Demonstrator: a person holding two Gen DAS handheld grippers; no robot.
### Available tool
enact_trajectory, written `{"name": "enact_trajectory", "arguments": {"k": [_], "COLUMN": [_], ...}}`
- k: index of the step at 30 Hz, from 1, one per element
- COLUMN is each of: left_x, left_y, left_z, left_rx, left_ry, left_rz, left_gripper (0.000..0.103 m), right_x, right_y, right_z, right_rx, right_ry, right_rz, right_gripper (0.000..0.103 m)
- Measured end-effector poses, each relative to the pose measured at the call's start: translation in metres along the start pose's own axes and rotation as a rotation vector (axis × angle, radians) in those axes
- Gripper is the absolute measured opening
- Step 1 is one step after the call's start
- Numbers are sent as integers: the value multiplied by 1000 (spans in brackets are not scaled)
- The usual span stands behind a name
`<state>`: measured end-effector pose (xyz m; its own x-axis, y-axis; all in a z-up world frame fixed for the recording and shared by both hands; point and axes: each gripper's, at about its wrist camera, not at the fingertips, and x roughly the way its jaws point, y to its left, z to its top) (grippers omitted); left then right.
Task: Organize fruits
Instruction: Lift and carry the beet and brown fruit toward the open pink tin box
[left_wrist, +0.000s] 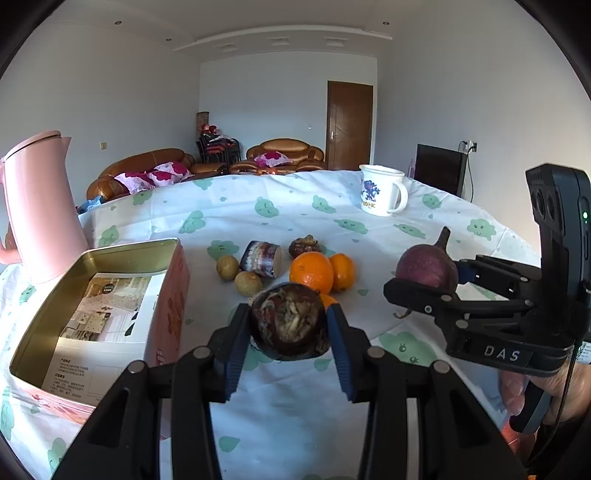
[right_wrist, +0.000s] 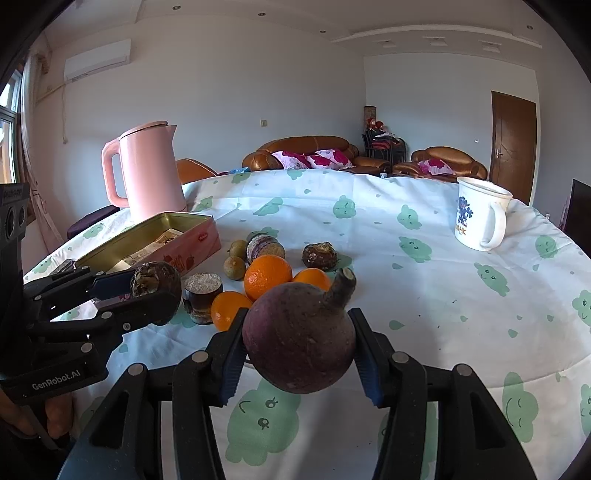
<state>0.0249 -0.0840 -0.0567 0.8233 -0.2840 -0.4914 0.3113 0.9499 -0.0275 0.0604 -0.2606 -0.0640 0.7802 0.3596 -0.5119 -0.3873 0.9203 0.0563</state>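
My left gripper (left_wrist: 288, 314) is shut on a dark brown, rough-skinned round fruit (left_wrist: 290, 332), held above the tablecloth just right of the open pink tin (left_wrist: 166, 306). My right gripper (right_wrist: 297, 317) is shut on a purple round fruit with a stubby stem (right_wrist: 299, 347), also lifted off the table. On the cloth beyond lie three oranges (right_wrist: 267, 275), two small brown fruits (left_wrist: 227, 267), two cut cylinder pieces (right_wrist: 203, 295) and another dark fruit (right_wrist: 319, 256). The tin holds only a printed paper sheet (left_wrist: 103, 306).
A pink kettle (right_wrist: 151, 170) stands behind the tin at the table's far left. A white mug (right_wrist: 478, 218) sits at the far right of the round table (right_wrist: 424, 295). Sofas and a brown door lie beyond. A hand holds each gripper's handle.
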Motion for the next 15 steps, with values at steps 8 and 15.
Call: {"name": "enact_trajectory", "arguments": {"k": [8, 15], "left_x": [-4, -7], "left_y": [0, -1], "left_z": [-1, 1], "left_rx": [0, 1], "left_ry": [-22, -40], "left_rz": [5, 7], "left_gripper": [43, 43], "right_x": [-6, -8], "right_y": [1, 1], "right_z": [0, -1], "right_rx": [-4, -7], "right_ry": [-34, -51], "right_rz": [-2, -5], "right_gripper": [54, 54]}}
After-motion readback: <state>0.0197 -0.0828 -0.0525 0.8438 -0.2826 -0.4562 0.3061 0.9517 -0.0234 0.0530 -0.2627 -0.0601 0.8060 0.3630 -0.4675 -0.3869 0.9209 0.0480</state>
